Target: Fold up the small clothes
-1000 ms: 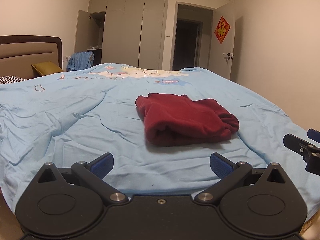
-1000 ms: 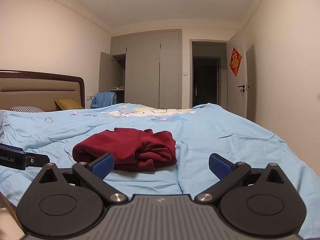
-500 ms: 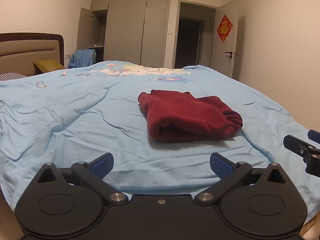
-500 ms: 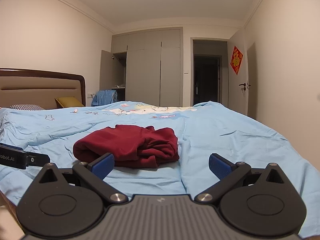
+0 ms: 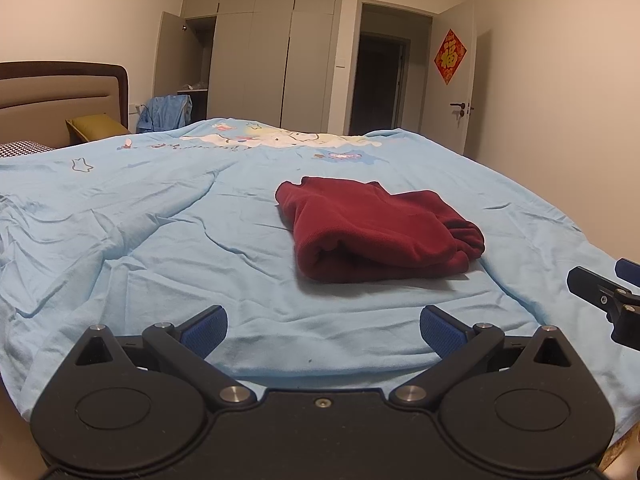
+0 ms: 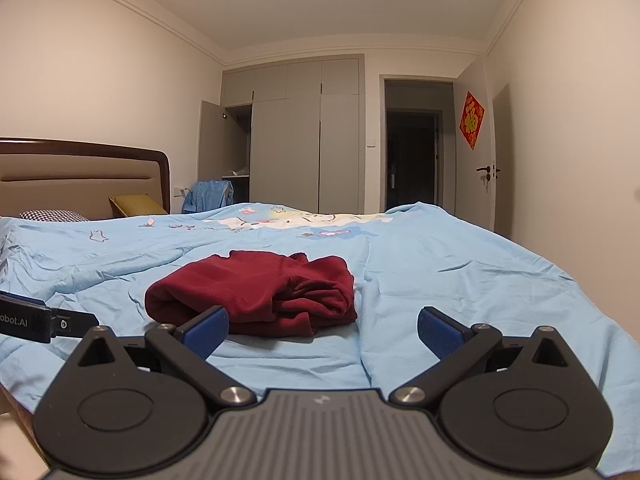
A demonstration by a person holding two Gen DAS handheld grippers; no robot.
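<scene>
Seemingly the folding is done: the red garment (image 5: 380,230) lies bundled on the bed (image 5: 160,240) ahead of the left claw (image 5: 323,322) and right claw (image 6: 323,322), both spread wide and empty.

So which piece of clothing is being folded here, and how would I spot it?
Look at the big bed under the light blue quilt. Near its middle lies a dark red garment, folded into a thick bundle. It is the only dark red cloth on that quilt.

Folded maroon garment (image 6: 256,292) on bedspread (image 6: 440,264)
</scene>
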